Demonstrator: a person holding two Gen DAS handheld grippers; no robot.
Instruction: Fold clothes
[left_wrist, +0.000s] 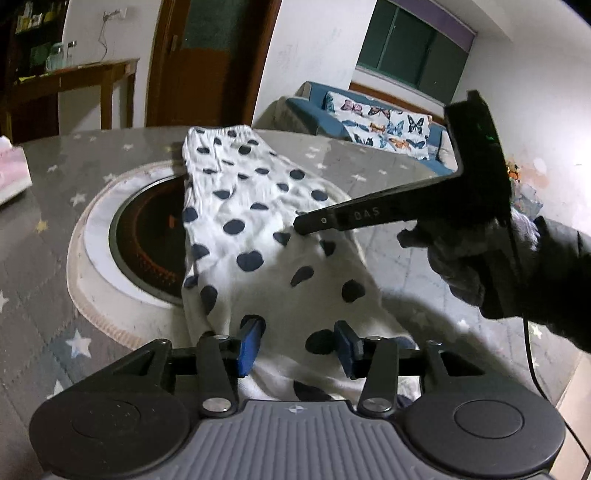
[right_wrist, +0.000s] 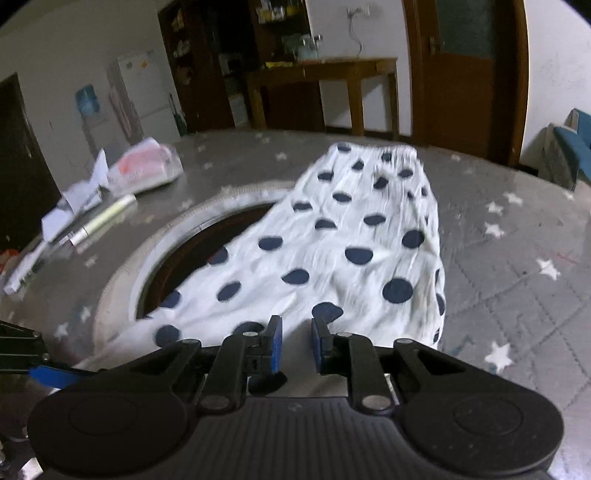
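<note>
A white garment with dark blue dots (left_wrist: 258, 221) (right_wrist: 354, 236) lies lengthwise on the grey star-patterned table (left_wrist: 48, 236) (right_wrist: 517, 280), partly over a round inset cooktop (left_wrist: 147, 236) (right_wrist: 177, 258). My left gripper (left_wrist: 299, 343) is at the garment's near end. Its blue pads stand apart with cloth running between them and do not press on it. My right gripper (right_wrist: 297, 345) (left_wrist: 300, 226) comes in from the right, held by a gloved hand (left_wrist: 461, 266). Its pads are pinched on a raised fold in the garment's middle. The left gripper's blue pad (right_wrist: 55, 374) shows at the right wrist view's left edge.
A plastic-wrapped pack (right_wrist: 147, 168), crumpled papers (right_wrist: 70, 206) and a slim tube (right_wrist: 105, 218) lie on the table's far left. A pink box (left_wrist: 11, 173) sits at the left edge. A sofa with a butterfly cover (left_wrist: 388, 129) stands beyond the table.
</note>
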